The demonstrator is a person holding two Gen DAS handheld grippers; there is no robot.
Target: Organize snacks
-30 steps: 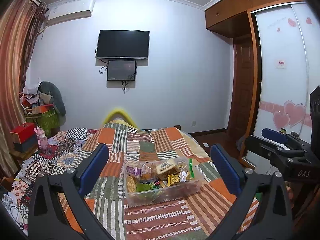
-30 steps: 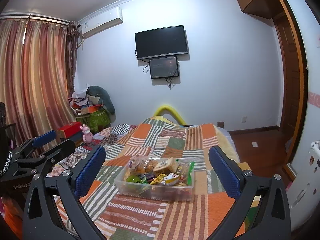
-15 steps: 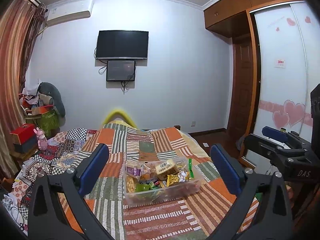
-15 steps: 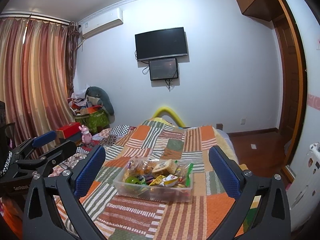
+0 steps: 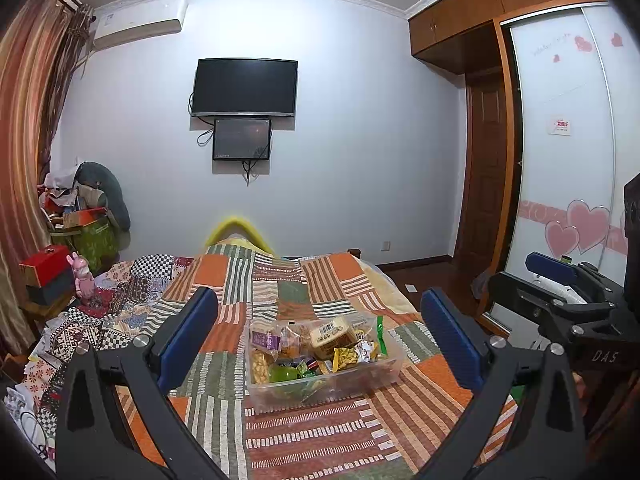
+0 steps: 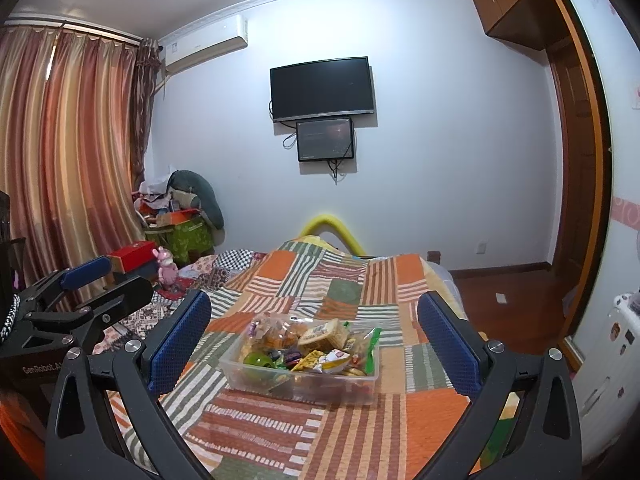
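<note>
The clear snack bin (image 5: 320,364) sat at lower centre on the bed (image 5: 280,292). Both the left gripper (image 5: 320,340) and right gripper (image 6: 316,336) hung empty, jaws spread wide; probably best to descend squarely over one top packet.

Snack bin (image 6: 304,376) sits on the quilted bed (image 6: 360,432), right hand-held gripper (image 6: 312,340) hovering wide open, holding nothing.

Bed (image 5: 224,280) w/ patchwork quilt (image 5: 320,436) is carrying a clear plastic box (image 5: 320,384) of snacks (image 5: 320,344), sitting approx mid-quilt; patterned cloths (image 5: 100,320) are lying along bed's left side.
</note>
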